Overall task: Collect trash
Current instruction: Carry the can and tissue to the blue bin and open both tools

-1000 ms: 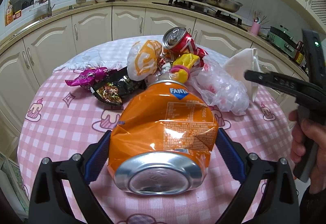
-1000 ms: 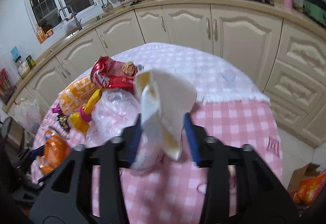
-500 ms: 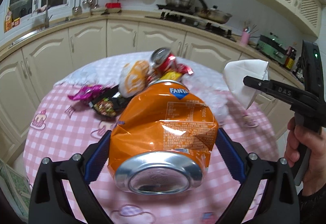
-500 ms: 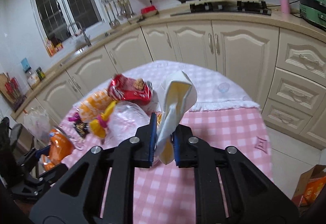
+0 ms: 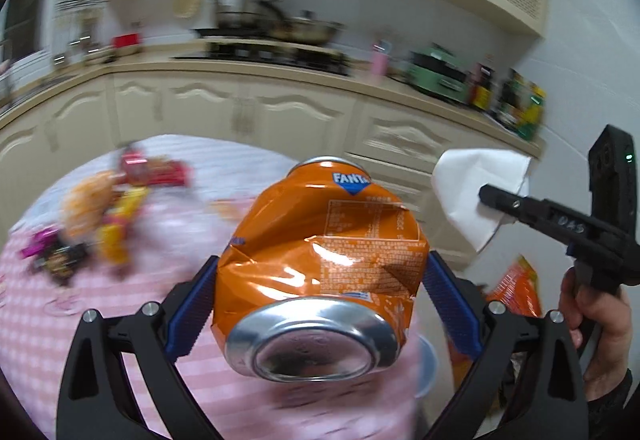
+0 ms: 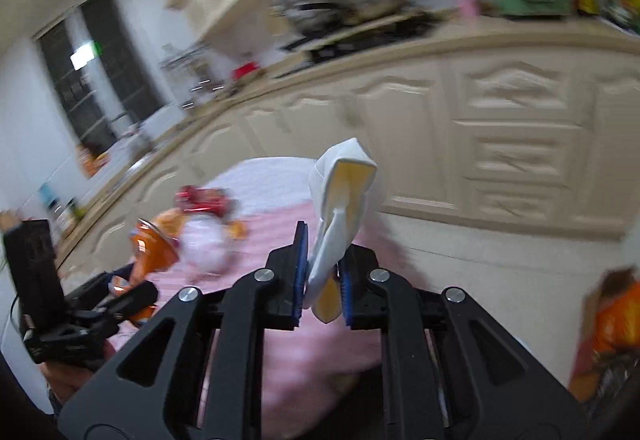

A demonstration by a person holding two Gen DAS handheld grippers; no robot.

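My left gripper (image 5: 320,280) is shut on a crushed orange Fanta can (image 5: 324,260), held above the right side of the pink checked table (image 5: 80,320). My right gripper (image 6: 322,280) is shut on a folded white napkin (image 6: 340,207); the napkin also shows in the left wrist view (image 5: 476,191), to the right of the can. The left gripper with the can shows in the right wrist view (image 6: 148,252) at the left. More trash lies on the table at the left: a red can (image 5: 152,167), an orange bag (image 5: 86,199), a yellow wrapper (image 5: 116,232), dark wrappers (image 5: 56,256).
Cream kitchen cabinets (image 5: 240,111) curve behind the table, with a stove and pots above. An orange bag (image 5: 516,288) lies on the floor to the right, also in the right wrist view (image 6: 612,328). Both views are blurred by motion.
Both grippers have swung to the right, away from the trash pile, each keeping its load. The right gripper closed fully on the napkin a second ago.
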